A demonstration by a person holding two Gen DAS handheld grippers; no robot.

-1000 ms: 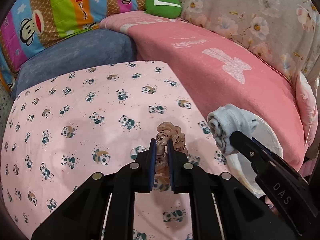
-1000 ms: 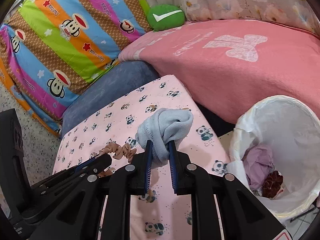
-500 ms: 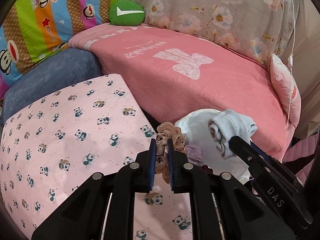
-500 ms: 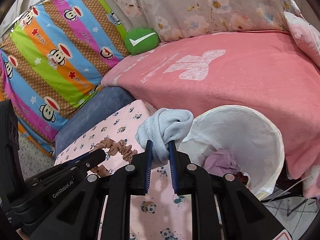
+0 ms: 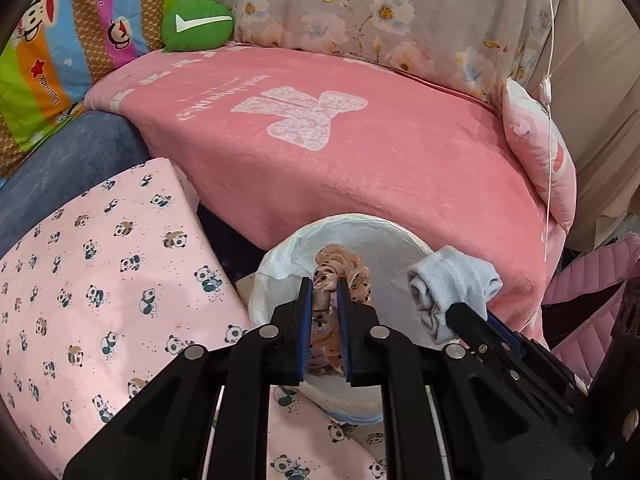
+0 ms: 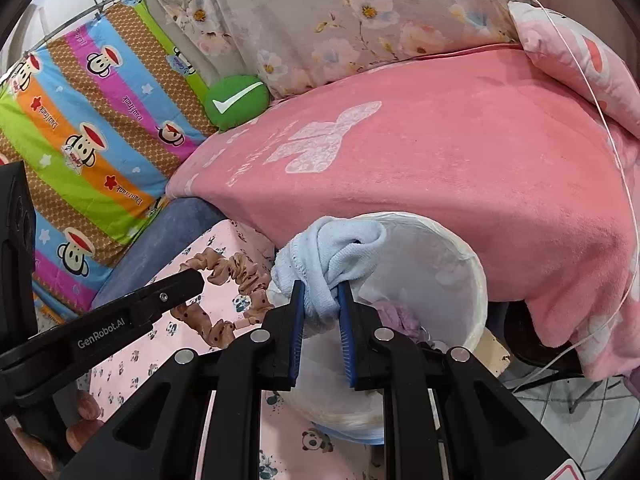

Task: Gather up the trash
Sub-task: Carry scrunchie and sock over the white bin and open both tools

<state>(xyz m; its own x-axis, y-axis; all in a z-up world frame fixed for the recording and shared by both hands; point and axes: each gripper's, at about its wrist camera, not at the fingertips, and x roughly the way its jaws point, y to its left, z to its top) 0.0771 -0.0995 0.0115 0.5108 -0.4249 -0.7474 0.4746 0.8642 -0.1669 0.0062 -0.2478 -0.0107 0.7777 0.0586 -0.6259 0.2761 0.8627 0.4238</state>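
A tan spotted scrunchie (image 5: 345, 267) sits between the blue pads of my left gripper (image 5: 324, 285), whose jaws are opening; the pads still touch it. It hangs over the white-lined trash bin (image 5: 394, 242). My right gripper (image 6: 322, 286) is shut on a rolled light-blue sock (image 6: 340, 244) above the bin's near left rim (image 6: 464, 264). In the right wrist view the scrunchie (image 6: 236, 270) and left gripper (image 6: 192, 280) appear at the left. The left wrist view shows the sock (image 5: 456, 280) to the right. Purple cloth (image 6: 396, 316) lies inside the bin.
A pink blanket (image 5: 360, 152) covers the sofa seat behind the bin. The panda-print surface (image 5: 100, 264) lies left of the bin. A green cushion (image 5: 198, 24), a striped monkey-print pillow (image 6: 80, 132) and a floral backrest (image 5: 400, 8) stand behind. A thin white cord (image 5: 550, 120) hangs at right.
Both grippers have moved right from over the panda-print surface to over the bin, carrying the scrunchie and the sock. The gap between the left pads looks slightly wider.
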